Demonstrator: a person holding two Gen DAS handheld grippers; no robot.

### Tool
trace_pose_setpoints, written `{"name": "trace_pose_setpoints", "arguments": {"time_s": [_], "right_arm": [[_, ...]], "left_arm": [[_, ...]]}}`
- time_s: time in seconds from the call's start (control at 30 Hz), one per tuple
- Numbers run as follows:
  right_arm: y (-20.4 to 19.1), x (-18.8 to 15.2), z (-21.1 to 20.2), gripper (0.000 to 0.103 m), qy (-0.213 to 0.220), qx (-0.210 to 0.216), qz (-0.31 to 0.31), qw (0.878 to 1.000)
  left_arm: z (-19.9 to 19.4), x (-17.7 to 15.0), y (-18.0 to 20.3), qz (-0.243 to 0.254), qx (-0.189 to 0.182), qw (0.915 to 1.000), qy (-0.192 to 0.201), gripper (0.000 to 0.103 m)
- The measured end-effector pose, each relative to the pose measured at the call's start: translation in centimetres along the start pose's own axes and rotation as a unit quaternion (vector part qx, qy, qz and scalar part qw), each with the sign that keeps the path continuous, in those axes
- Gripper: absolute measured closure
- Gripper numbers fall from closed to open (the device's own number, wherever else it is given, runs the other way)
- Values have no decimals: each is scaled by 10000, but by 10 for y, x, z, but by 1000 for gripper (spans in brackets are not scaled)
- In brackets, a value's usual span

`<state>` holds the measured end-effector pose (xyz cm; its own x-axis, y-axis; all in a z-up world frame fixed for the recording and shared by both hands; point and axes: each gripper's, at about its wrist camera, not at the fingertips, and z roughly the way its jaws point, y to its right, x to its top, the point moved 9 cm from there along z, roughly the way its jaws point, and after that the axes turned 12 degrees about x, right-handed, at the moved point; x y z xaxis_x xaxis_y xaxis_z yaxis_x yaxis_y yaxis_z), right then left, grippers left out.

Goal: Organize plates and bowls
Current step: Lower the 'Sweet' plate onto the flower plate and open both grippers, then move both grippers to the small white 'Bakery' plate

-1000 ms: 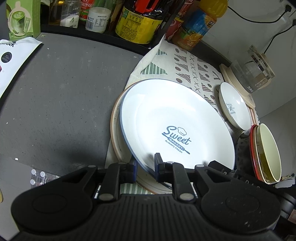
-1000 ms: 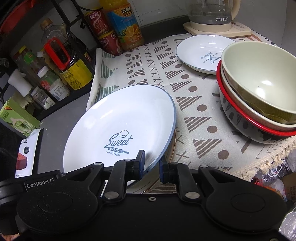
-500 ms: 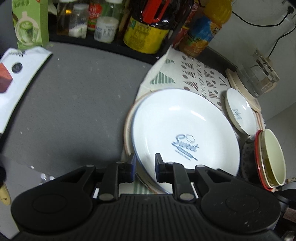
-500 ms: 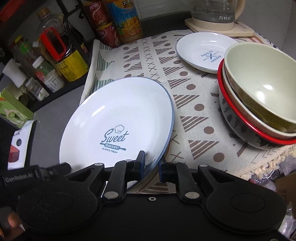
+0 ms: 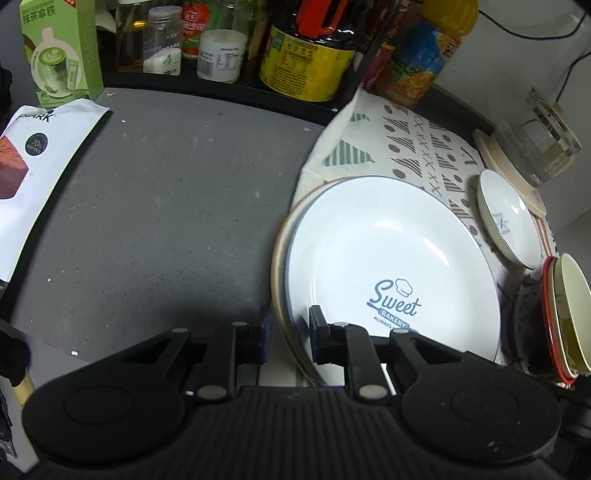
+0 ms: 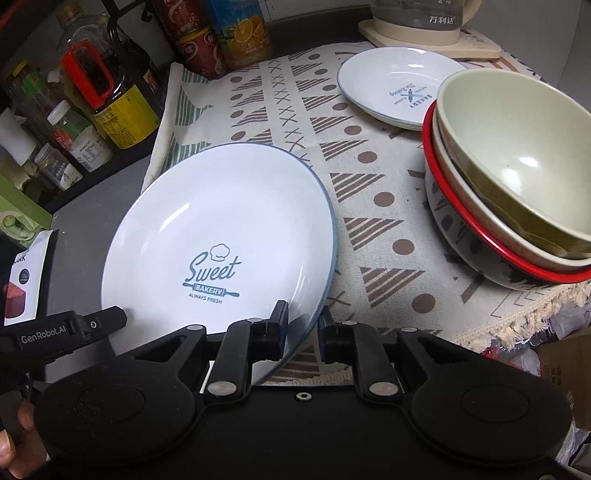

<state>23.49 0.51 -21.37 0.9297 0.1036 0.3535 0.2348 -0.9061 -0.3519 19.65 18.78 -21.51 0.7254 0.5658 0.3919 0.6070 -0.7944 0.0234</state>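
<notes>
A large white "Sweet Bakery" plate point(image 5: 388, 266) point(image 6: 221, 236) rests on a beige-rimmed plate point(image 5: 280, 254) on the patterned cloth. My left gripper point(image 5: 290, 332) straddles the near left edge of the plates with its jaws apart, not clamped. My right gripper point(image 6: 303, 325) straddles the white plate's near right rim, jaws slightly apart. A small white plate point(image 6: 399, 86) point(image 5: 506, 221) lies at the back. A stack of bowls, cream in red-rimmed point(image 6: 517, 177) point(image 5: 565, 317), stands at the right.
Bottles and jars point(image 5: 306, 48) point(image 6: 110, 99) line the back on a black rack. A glass kettle point(image 5: 535, 144) point(image 6: 417, 18) stands on a beige base at the back right. A green box point(image 5: 59, 51) and a white packet point(image 5: 33, 170) lie on the grey counter point(image 5: 166, 206).
The plate has come down flatter onto the plate beneath. Both grippers' jaws have opened a little around its rim, and the left gripper has pulled back and left.
</notes>
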Motion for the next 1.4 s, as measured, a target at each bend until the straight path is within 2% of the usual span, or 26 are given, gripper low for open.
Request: {"name": "trace_pose_setpoints", "arguments": {"time_s": [0.23, 0.33, 0.43, 0.57, 0.63, 0.67, 0.7, 0.77, 0.8, 0.9, 1.07, 1.4], "right_arm": [[0, 5, 8, 85, 1, -106, -88, 9999], [4, 9, 5, 80, 24, -120, -6, 9999], [4, 16, -3, 70, 113, -14, 35, 9999], [3, 25, -14, 53, 226, -45, -99, 9997], [3, 30, -20, 53, 270, 15, -116, 9996], [3, 32, -23, 51, 303, 68, -79, 9995], [3, 35, -27, 46, 336, 140, -39, 9993], [-1, 40, -34, 38, 415, 270, -28, 9988], [-3, 43, -39, 32, 492, 306, -60, 9983], [-6, 53, -54, 17, 744, 297, -150, 9967], [-1, 69, -85, 6, 1168, 323, -176, 9925], [47, 98, -117, 4, 1631, 117, 305, 9861]], "left_arm": [[3, 6, -4, -95, -50, 9999, -29, 86], [-2, 11, -3, -20, 39, 10000, 26, 86], [-8, 16, 1, -23, -47, 10000, -32, 84], [-15, 25, 8, 35, -72, 10000, 56, 66], [-22, 28, 12, 32, -100, 9999, 89, 54], [-25, 30, 14, 41, -117, 9999, 116, 44], [-29, 33, 17, 52, -129, 9998, 144, 33], [-37, 38, 23, 71, -194, 9996, 216, 22], [-40, 40, 26, 104, -229, 9994, 243, 20], [-49, 43, 38, 243, -327, 9987, 307, 18], [-62, 45, 57, 369, -501, 9974, 376, 17], [-68, 59, 107, 608, -877, 9931, 483, 17]]}}
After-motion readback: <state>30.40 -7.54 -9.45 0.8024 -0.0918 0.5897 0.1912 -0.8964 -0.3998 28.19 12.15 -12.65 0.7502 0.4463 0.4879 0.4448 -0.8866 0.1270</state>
